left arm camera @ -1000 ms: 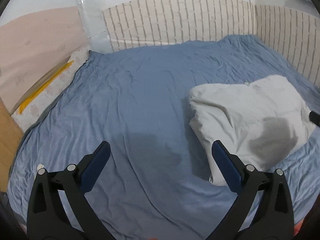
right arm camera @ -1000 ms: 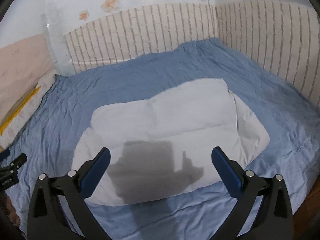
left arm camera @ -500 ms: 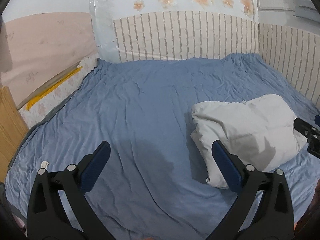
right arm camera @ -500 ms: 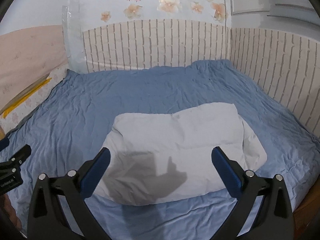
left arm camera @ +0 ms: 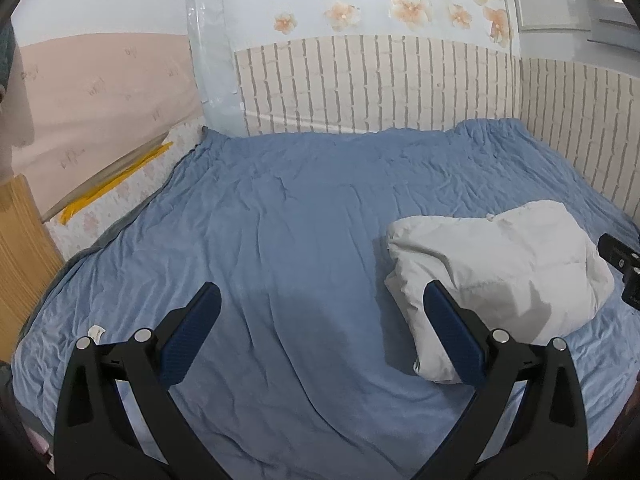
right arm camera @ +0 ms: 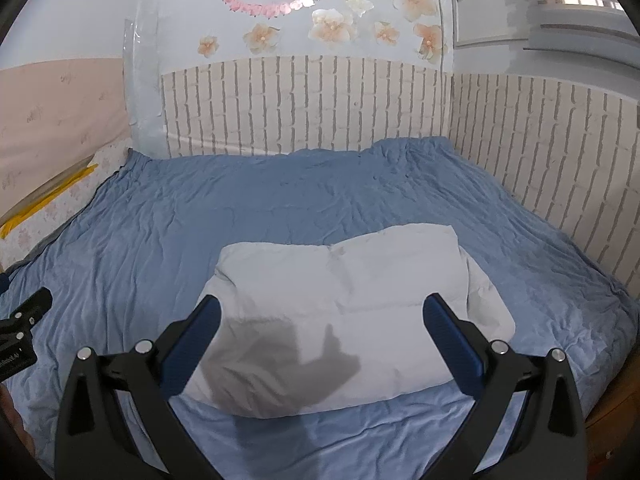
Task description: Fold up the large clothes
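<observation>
Garment (right arm camera: 352, 312) folded on bed (right arm camera: 280, 200) | both grippers' jaws apart, empty

Both claws now sit higher and farther back from the bed than a second ago, so more of the wall and its flower stickers (right arm camera: 332, 24) shows above the brick panel. The folded white garment (right arm camera: 352, 312) appears smaller and lower in both views, and the shadow on it has shrunk toward its near edge. The right claw (left arm camera: 620, 256) now shows at the right edge of the left view.
</observation>
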